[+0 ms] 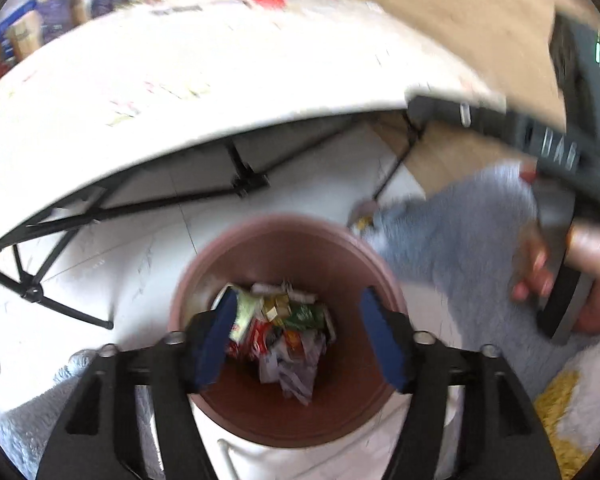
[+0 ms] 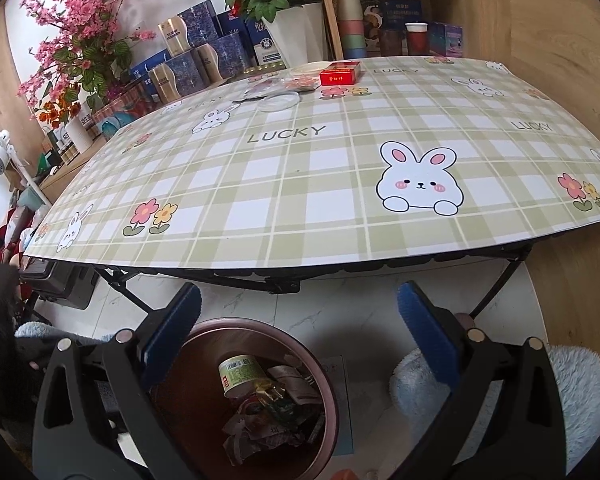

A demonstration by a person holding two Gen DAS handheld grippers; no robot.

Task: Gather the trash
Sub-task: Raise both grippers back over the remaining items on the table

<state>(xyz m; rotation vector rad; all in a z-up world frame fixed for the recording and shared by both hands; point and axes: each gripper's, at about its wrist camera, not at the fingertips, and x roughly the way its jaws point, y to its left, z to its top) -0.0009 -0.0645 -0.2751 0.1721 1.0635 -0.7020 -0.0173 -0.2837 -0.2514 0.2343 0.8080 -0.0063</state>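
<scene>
Left wrist view, blurred: left claw (image 1: 300, 336) is over the mouth of the brown bin (image 1: 204, 268), blue pads spread apart, nothing between them. The bin stands on the white floor just in front of the folding counter (image 1: 180, 80); the trash (image 1: 284, 336) lies piled at its bottom: wrappers, crumpled paper, green and red packets. At the right of that view a hand (image 1: 572, 280) grips the other tool's handle, with a pale blue fluffy sleeve (image 1: 460, 232) beside it. Right wrist view, sharp: right claw (image 2: 300, 344) hangs above the bin's right side, pads wide apart and empty. Through the gap on the left the bin (image 2: 324, 364) shows a tipped can with a green label (image 2: 240, 372) on top of the paper and wrappers. The counter's checked bunny cloth (image 2: 300, 184) carries a red box (image 2: 340, 74) and a clear lid (image 2: 280, 101) near its far edge, well apart from the bin. Boxes (image 2: 204, 52) and flower pots (image 2: 292, 12) stand behind the counter. A fluffy blue slipper or cuff (image 2: 416, 384) sits on the floor just right of the bin.
</scene>
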